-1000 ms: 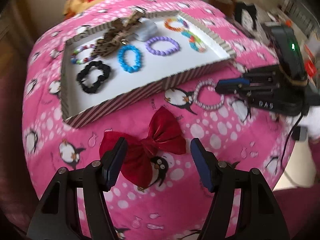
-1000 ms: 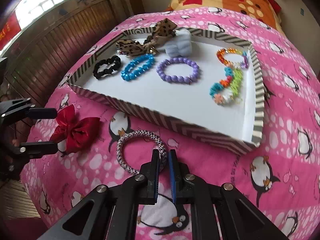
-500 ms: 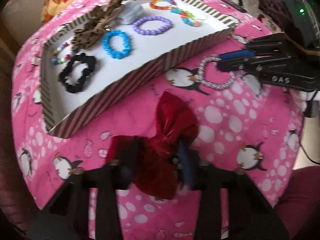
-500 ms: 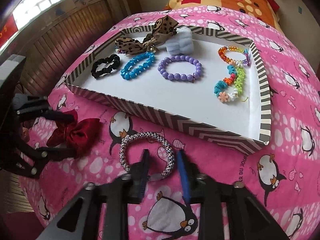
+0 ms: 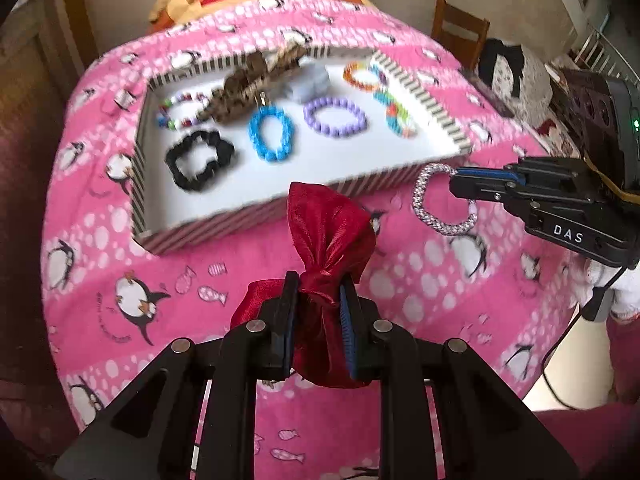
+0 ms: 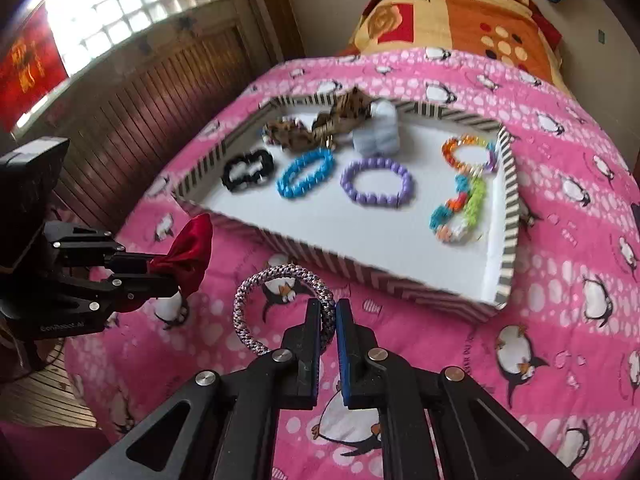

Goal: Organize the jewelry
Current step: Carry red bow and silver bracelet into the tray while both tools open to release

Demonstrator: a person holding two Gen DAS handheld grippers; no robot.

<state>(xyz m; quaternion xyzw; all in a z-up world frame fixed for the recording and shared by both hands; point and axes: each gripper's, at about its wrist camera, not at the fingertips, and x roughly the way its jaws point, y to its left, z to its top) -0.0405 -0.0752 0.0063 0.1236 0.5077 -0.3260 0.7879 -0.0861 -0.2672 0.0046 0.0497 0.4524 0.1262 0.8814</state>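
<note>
My left gripper (image 5: pixel 318 300) is shut on the knot of a red satin bow (image 5: pixel 330 236) and holds it above the pink bed cover; the bow also shows in the right wrist view (image 6: pixel 188 254). My right gripper (image 6: pixel 328 314) is shut on a silver braided bracelet (image 6: pixel 280 304), lifted just in front of the tray; the bracelet also shows in the left wrist view (image 5: pixel 434 200). The striped-rim white tray (image 5: pixel 256 212) holds a black scrunchie (image 5: pixel 198 164), a blue bead bracelet (image 5: pixel 272 134), a purple bead bracelet (image 5: pixel 334 116) and several other pieces.
The tray (image 6: pixel 506 216) lies on a bed with a pink penguin blanket (image 6: pixel 560 280). An orange patterned pillow (image 6: pixel 452 8) lies behind it. A leopard-print bow (image 6: pixel 316 126) and a pale blue scrunchie (image 6: pixel 378 132) sit at the tray's back. A wooden chair (image 5: pixel 460 34) stands beyond the bed.
My left gripper closed on the red bow and lifted it off the blanket. My right gripper opened, then shut on the silver bracelet and raised it.
</note>
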